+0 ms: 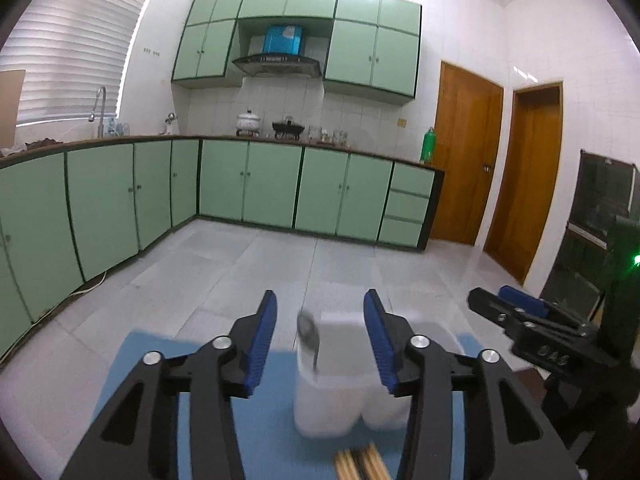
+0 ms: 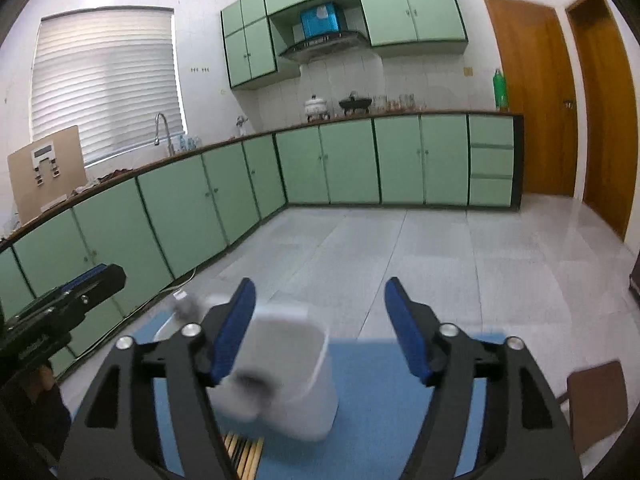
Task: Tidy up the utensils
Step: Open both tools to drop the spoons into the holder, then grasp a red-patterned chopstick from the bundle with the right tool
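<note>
Floor of pale tile stretches far ahead to the green cabinets (image 1: 248, 184), open and uncluttered. Nearer lies the blue tabletop (image 1: 272, 432), its far edge just beyond the white utensil holder (image 1: 340, 396). Both tools tilt slightly downward. The left hand-held gripper (image 1: 320, 340) stands wide, its blue pads either side of the holder without touching it. The right hand-held gripper (image 2: 320, 328) gapes wider, empty. A spoon (image 1: 308, 332) stands in the holder; wooden chopsticks (image 1: 360, 464) lie near it on the tabletop.
</note>
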`<state>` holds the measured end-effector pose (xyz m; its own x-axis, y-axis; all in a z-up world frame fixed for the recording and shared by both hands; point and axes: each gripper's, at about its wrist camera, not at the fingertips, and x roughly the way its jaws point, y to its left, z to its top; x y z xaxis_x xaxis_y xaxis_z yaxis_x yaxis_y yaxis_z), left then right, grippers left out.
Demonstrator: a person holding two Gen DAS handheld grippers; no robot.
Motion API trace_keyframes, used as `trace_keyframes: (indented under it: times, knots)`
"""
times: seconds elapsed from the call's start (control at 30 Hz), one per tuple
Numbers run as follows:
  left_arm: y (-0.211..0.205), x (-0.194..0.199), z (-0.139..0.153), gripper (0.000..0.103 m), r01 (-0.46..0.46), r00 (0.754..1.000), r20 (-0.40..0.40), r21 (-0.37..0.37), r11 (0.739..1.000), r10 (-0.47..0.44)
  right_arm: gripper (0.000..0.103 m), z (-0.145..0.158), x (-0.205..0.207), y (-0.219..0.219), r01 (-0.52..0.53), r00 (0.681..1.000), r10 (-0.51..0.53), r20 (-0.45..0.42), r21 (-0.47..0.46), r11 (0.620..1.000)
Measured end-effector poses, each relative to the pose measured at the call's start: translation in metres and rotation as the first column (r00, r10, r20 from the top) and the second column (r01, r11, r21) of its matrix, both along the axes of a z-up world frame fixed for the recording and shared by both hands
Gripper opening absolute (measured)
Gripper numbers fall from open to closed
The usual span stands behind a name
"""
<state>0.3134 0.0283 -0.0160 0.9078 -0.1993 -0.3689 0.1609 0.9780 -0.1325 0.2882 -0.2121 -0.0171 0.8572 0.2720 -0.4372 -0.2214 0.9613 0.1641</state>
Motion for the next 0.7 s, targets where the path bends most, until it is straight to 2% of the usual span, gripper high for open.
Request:
trace_keyframes:
  times: [0.1, 0.27, 0.47, 0.7]
  knots:
    - [0.000, -0.033, -0.016, 0.053, -0.002, 0.998, -0.068, 0.032, 0.999, 0.004, 0.080, -0.015, -0.040, -0.002, -0.027, 0.996, 0.028, -0.082, 0.011, 1.000]
    - [0.001, -0.085, -0.061, 0.056, 0.000, 0.977, -0.215, 0.046, 0.999, 0.010, 0.081, -0.048, -0.092, 0.003, -0.036, 0.980, 0.032, -0.194, -0.018, 0.999]
    - [-0.002, -0.124, -0.105, 0.057, -0.013, 0.944, -0.328, 0.079, 0.997, 0.038, 0.081, -0.090, -0.144, 0.013, -0.054, 0.946, 0.036, -0.321, -0.048, 0.997]
    - [-0.006, -0.148, -0.130, 0.057, -0.011, 0.913, -0.406, 0.082, 0.997, 0.044, 0.081, -0.106, -0.181, 0.023, -0.109, 0.928, 0.071, -0.366, -0.086, 0.990]
